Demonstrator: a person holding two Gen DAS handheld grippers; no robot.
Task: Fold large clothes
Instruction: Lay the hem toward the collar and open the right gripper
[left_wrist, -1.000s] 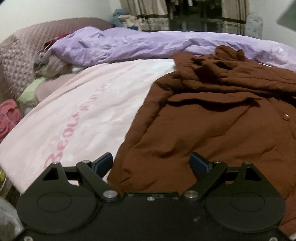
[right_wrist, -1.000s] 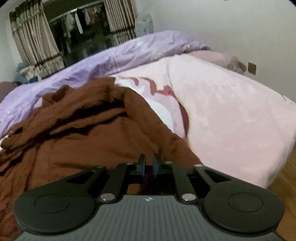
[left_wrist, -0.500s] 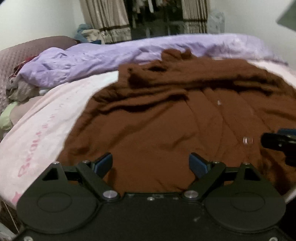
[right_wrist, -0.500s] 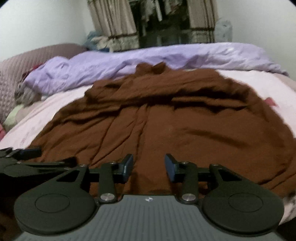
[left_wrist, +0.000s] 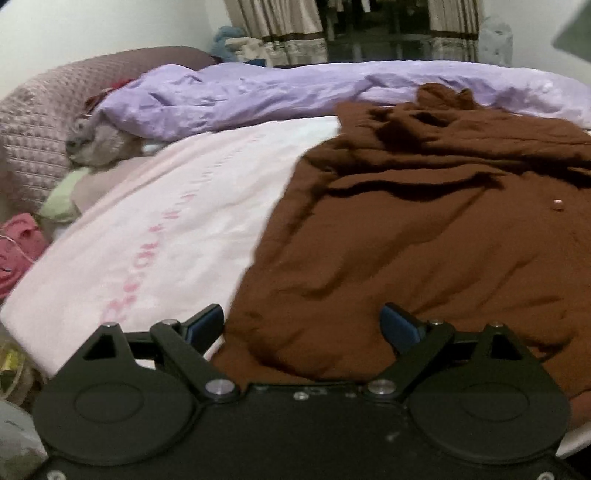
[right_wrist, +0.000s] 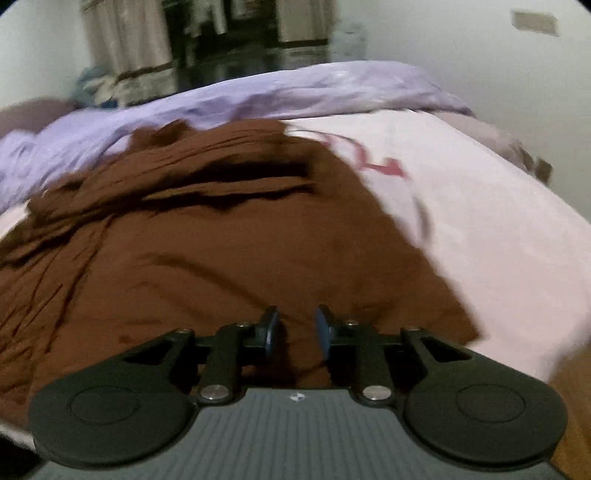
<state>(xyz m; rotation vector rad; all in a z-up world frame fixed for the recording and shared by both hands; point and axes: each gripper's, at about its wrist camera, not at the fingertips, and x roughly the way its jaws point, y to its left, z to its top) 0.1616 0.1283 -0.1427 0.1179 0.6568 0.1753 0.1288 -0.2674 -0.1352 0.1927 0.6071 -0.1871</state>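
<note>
Across the bed, a pink blanket (left_wrist: 177, 206) is lying under a bunched lilac duvet (left_wrist: 295, 92). We are looking at the brown garment (left_wrist: 424, 251) lying rumpled on the blanket. Our left gripper (left_wrist: 302, 323) is hovering spread wide over its near edge. Our right gripper (right_wrist: 296, 326) is closing, its jaws narrowly parted over the hem, not visibly pinching cloth.

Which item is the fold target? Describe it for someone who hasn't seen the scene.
Start at the bed with the pale pink blanket and the lilac duvet bunched along its far side. The target is the large brown garment spread rumpled across the blanket's near half. It is the only dark brown fabric there, with a small pale button.
</note>
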